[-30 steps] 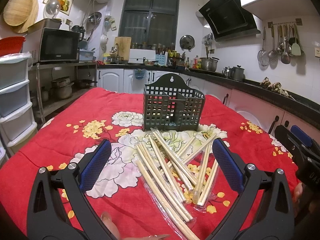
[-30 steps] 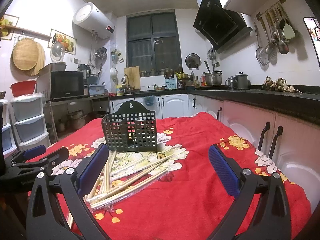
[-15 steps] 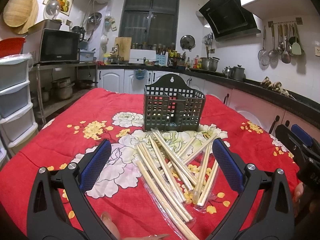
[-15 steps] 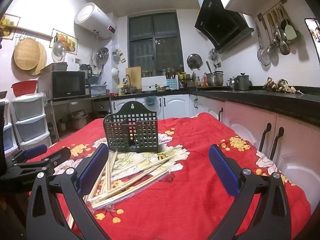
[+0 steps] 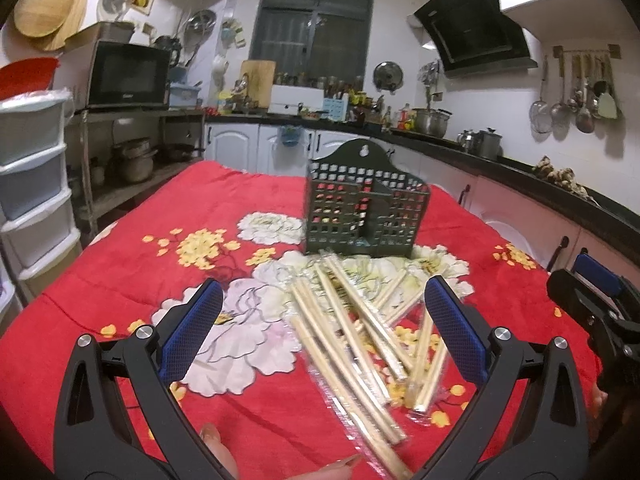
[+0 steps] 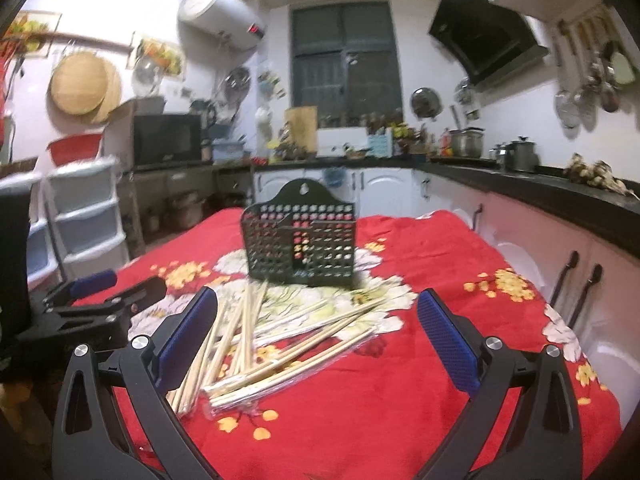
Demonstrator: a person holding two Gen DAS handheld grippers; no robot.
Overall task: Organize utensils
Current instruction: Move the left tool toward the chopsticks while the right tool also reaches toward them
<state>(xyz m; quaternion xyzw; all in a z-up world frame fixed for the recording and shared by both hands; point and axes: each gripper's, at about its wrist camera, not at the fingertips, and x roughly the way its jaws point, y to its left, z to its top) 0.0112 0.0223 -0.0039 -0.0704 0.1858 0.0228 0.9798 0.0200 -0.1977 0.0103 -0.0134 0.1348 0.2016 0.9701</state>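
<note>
Red floral tablecloth point(image 5: 120, 280) under your wrapped chopsticks point(image 5: 352, 332) (basket point(image 5: 366, 216) behind); left gripper point(image 5: 320, 324) and right gripper point(image 6: 316, 326) both gape, holding nothing.

Cloth: a red floral cloth point(image 5: 132, 280) covered the tabletop.
Microwave: a black microwave point(image 5: 127, 74) sat on a metal rack at the left wall.
Drawers: a stack of pale plastic drawers point(image 5: 34, 184) stood at the far left.
Window: a dark window point(image 5: 316, 20) was above the back counter point(image 5: 520, 176).
Range hood: a black range hood point(image 5: 474, 40) hung at upper right.
Hanging tools: ladles and strainers point(image 5: 576, 88) hung on a wall rail.
Pots: a steel pot point(image 5: 430, 122) and a kettle point(image 5: 488, 144) sat on the counter.
Water heater: a white water heater point(image 6: 220, 16) was mounted high on the wall.
Cutting board: a wooden cutting board point(image 5: 258, 80) leaned under the window.
</note>
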